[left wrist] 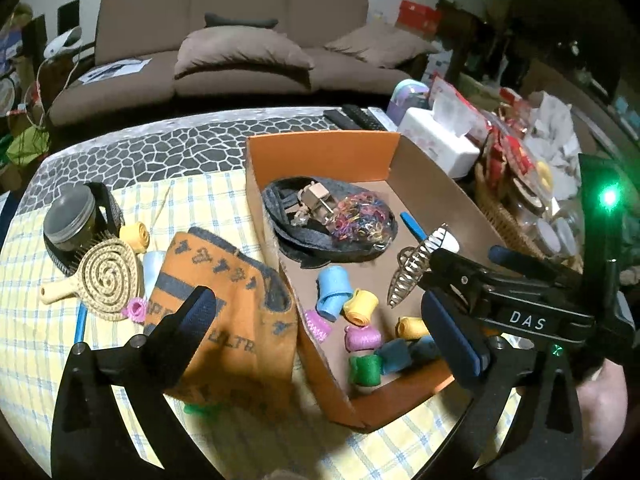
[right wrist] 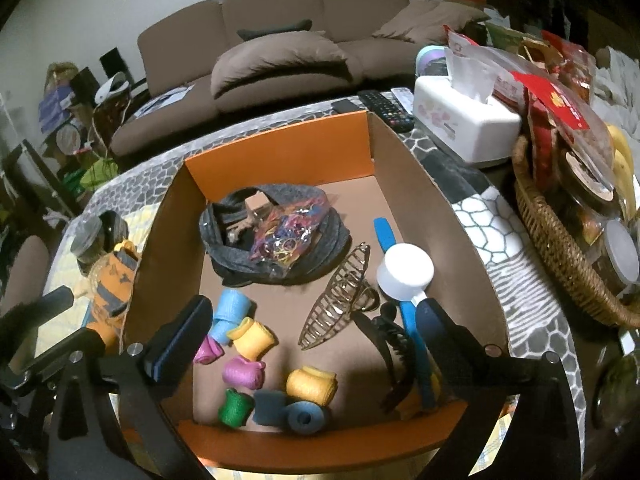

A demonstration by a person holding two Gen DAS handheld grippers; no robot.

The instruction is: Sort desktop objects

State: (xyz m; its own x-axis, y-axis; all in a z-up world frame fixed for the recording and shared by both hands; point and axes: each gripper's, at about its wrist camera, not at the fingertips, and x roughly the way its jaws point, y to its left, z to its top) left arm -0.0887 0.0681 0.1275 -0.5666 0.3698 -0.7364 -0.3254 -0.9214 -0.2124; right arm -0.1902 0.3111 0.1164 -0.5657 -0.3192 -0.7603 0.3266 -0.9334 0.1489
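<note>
An orange cardboard box (right wrist: 280,156) (left wrist: 320,152) holds coloured hair rollers (right wrist: 310,386), a gold claw clip (right wrist: 340,300), a black claw clip (right wrist: 394,354), a white scoop (right wrist: 406,274) and a grey pouch with elastic bands (right wrist: 276,236). My right gripper (right wrist: 316,344) is open and empty above the box's near end. My left gripper (left wrist: 320,320) is open and empty over the box's left wall. The right gripper's arm (left wrist: 504,300) reaches in from the right. An orange cloth (left wrist: 224,300), a spiral hairbrush (left wrist: 108,276), a yellow roller (left wrist: 135,234) and a jar (left wrist: 70,220) lie left of the box.
A tissue box (right wrist: 464,120), remotes (right wrist: 386,110) and a wicker basket of snacks (right wrist: 560,248) stand at the right. A brown sofa (right wrist: 280,52) is behind the table. A yellow checked cloth (left wrist: 32,320) covers the near table.
</note>
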